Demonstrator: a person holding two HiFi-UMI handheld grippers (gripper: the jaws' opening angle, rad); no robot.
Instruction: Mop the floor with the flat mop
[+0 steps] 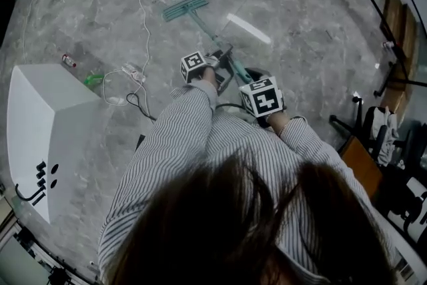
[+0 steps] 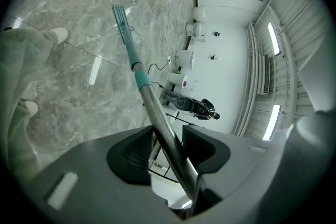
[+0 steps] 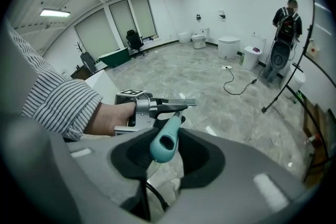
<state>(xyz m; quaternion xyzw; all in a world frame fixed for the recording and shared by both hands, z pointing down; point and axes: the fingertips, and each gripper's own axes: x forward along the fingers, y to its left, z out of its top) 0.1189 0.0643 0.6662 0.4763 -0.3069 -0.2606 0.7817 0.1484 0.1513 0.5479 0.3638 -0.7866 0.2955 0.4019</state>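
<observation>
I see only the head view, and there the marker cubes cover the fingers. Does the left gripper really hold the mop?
Observer: Yes. In the left gripper view the left gripper is shut on the bare metal part of the mop pole.
Operator: And the right gripper?
Observer: The right gripper view shows the right gripper shut on the teal handle end, which has an oval opening in it.
Operator: Is somebody ahead of me?
Observer: A person stands by the far wall, beyond a black cable that lies on the floor.
</observation>
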